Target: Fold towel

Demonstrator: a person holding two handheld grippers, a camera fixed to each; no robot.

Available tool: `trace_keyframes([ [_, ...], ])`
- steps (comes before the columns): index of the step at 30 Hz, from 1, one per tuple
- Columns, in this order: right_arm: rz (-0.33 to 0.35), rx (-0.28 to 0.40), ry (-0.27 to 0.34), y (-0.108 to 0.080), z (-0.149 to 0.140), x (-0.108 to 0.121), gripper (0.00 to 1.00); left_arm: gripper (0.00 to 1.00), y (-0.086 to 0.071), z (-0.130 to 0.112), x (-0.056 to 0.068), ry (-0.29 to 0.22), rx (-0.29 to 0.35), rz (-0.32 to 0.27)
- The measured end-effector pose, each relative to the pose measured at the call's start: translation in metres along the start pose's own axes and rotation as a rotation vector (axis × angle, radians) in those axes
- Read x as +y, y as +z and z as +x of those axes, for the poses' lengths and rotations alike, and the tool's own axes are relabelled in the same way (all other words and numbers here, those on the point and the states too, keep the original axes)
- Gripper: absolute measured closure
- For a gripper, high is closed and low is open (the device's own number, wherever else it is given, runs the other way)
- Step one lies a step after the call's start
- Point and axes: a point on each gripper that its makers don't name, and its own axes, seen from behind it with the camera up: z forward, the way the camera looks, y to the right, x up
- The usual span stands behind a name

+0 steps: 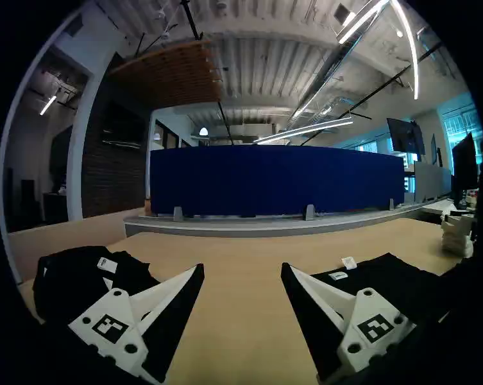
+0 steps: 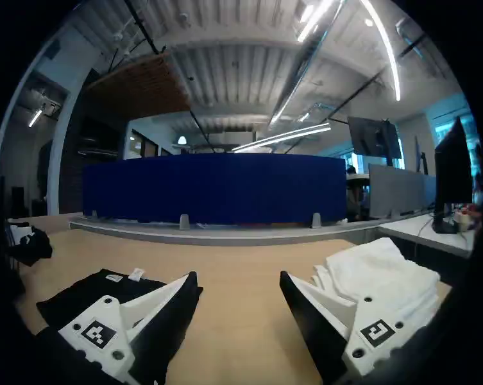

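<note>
In the left gripper view, a black folded cloth (image 1: 68, 282) lies at eight o'clock on the wooden table (image 1: 254, 244), partly behind one finger. The left gripper (image 1: 242, 266) stands wide apart with nothing in it, bare tabletop showing in the gap. A second black cloth (image 1: 395, 276) with a white tag lies at four o'clock. A stack of white towels (image 1: 458, 234) sits at three o'clock near the table's edge.

In the right gripper view, a crumpled black cloth (image 2: 29, 247) sits at nine o'clock and a flat black cloth (image 2: 93, 292) at eight. The right gripper (image 2: 238, 274) is also spread wide and empty. The white towels (image 2: 382, 273) are piled at four o'clock, behind its finger. A blue divider (image 2: 215, 189) runs across at twelve.
</note>
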Motion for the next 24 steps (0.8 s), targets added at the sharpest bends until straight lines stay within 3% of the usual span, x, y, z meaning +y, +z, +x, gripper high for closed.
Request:
trace_keyframes([
  [24,0.001,-0.001,0.000,-0.0020,0.0004,-0.0001,0.00,0.12,-0.0010,-0.0005,0.0035,0.000,0.000,-0.002],
])
